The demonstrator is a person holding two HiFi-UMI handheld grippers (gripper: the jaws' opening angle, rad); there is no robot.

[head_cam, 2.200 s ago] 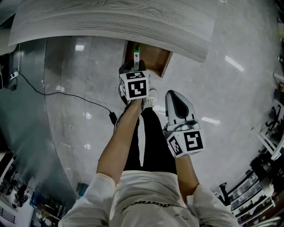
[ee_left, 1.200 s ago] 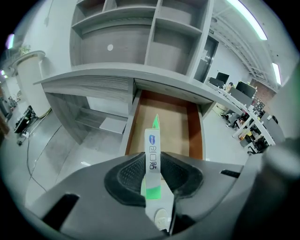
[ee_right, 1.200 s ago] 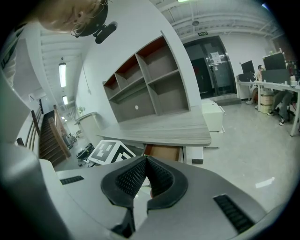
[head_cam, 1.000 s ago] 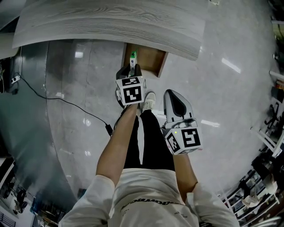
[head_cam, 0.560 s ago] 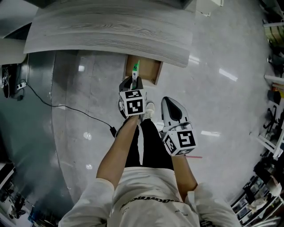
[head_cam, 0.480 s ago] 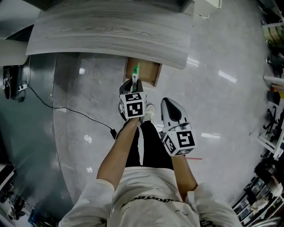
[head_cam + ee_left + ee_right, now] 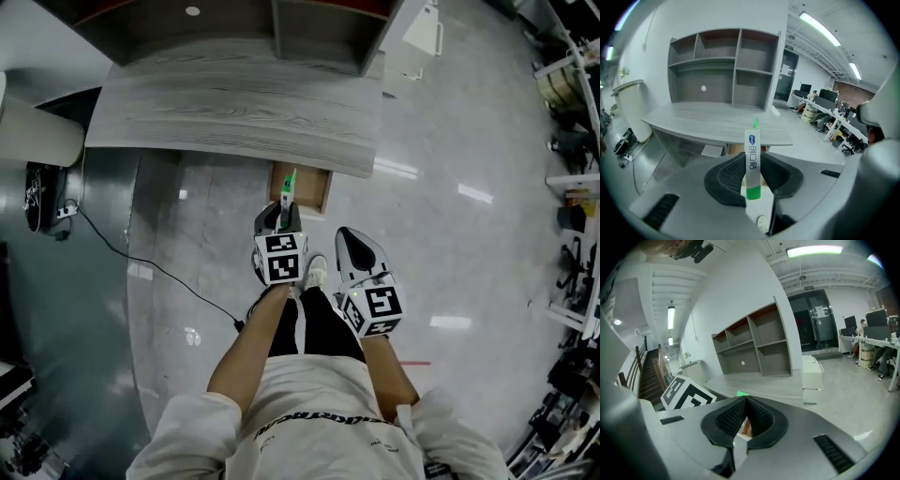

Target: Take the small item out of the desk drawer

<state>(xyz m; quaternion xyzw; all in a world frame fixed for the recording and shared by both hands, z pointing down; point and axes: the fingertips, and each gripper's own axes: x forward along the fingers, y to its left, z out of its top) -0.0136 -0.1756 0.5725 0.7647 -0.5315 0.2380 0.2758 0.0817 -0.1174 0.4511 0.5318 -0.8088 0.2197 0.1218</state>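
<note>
A slim white box with green ends (image 7: 752,159) stands upright between the pads of my left gripper (image 7: 752,174), which is shut on it. In the head view the box (image 7: 288,187) sticks out ahead of the left gripper (image 7: 284,208), over the front of the open brown drawer (image 7: 314,188) under the grey wooden desk (image 7: 234,117). My right gripper (image 7: 353,242) hangs to the right of the left one, nearer the person's body. Its jaws (image 7: 745,404) meet at the tips with nothing between them.
A grey shelf unit (image 7: 281,28) stands on the desk's far side and a white cabinet (image 7: 422,33) to its right. A black cable (image 7: 159,277) runs over the glossy floor at left. The person's shoe (image 7: 316,272) is below the drawer.
The head camera has pulled up and back, so desk and drawer look smaller and the shelf unit has come into view. The left gripper has kept hold of the box and lifted it.
</note>
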